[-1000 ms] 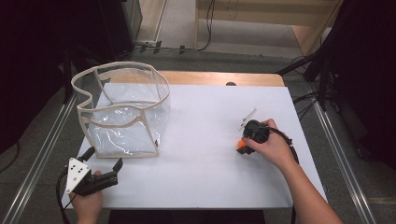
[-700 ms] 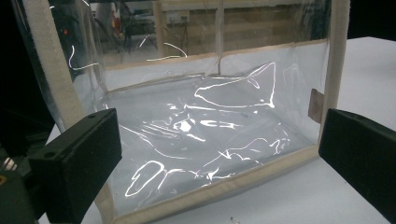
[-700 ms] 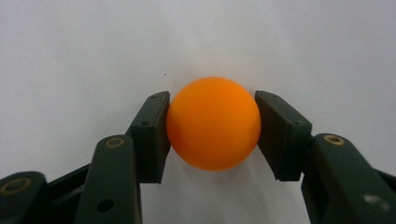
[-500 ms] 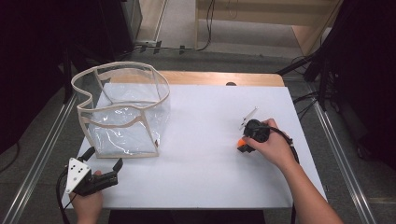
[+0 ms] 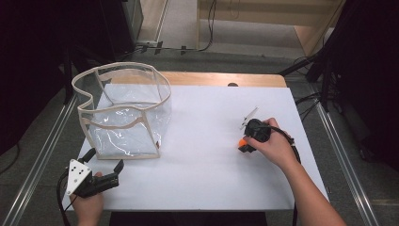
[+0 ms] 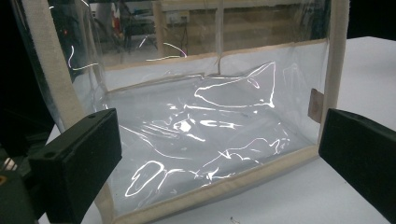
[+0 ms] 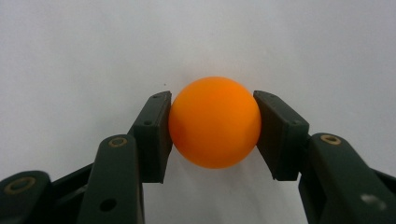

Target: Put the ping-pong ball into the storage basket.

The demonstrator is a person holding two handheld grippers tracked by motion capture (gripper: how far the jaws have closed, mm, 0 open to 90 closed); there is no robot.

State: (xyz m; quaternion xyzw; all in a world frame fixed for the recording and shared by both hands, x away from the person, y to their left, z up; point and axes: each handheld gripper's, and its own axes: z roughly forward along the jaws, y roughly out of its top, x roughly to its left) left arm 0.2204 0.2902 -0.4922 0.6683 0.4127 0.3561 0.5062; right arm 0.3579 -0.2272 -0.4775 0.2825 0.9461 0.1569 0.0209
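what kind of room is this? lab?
Likely a lab recording bench: a white table between metal frame rails, cables on the floor, and dark surrounds. On it stands a clear plastic bag.

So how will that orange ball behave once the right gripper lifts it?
The orange ball is smooth and round, pinched only at its sides by the right gripper, so it could squirt out. It looks like a light, hollow ball. Dropped on the white table, it would probably roll.
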